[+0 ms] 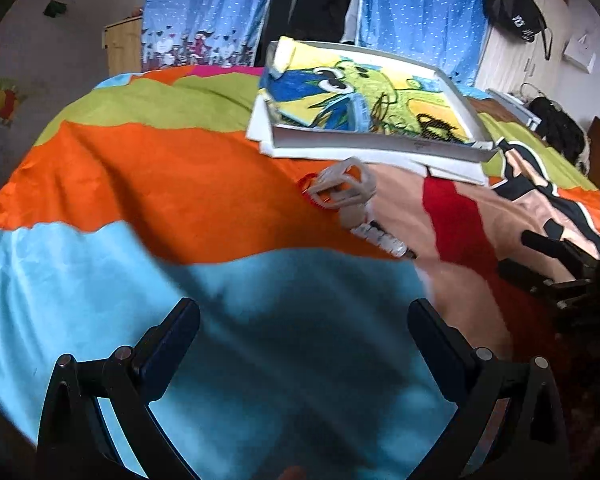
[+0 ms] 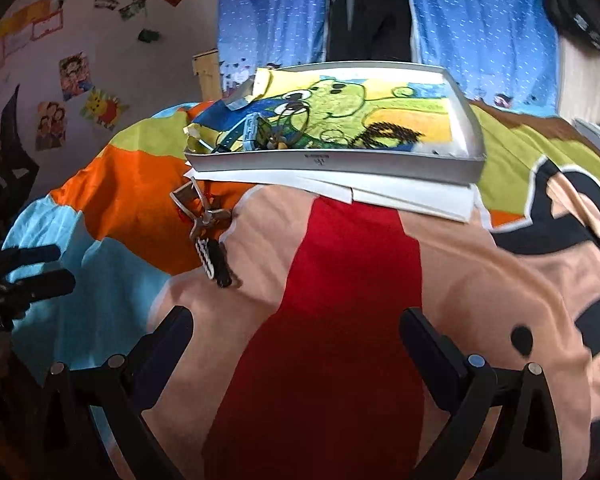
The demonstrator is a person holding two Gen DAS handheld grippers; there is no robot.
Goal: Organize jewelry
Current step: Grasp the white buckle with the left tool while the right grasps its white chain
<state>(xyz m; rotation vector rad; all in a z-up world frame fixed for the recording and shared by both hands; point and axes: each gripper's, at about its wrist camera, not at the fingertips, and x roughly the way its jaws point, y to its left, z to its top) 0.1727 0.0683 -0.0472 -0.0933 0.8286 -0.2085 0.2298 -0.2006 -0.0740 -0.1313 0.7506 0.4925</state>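
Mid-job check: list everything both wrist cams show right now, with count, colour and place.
Tray: one, grey-white, far side of the bed, on white sheets.
Towel: one, yellow-green cartoon print, lining the tray.
Jewelry in tray: small tangle, blue strap and dark wiry pieces, tray's left corner; exact count unclear.
Loose pile: one cluster, beige looped pieces, red cord, black-and-white strap, on the bedspread in front of the tray's left corner.
White sheets: a few, under the tray.
Bedspread: one, orange, blue, green, peach, red.
Curtains: blue, behind.
Left gripper: black, open, empty.
Right gripper: black, open, empty.
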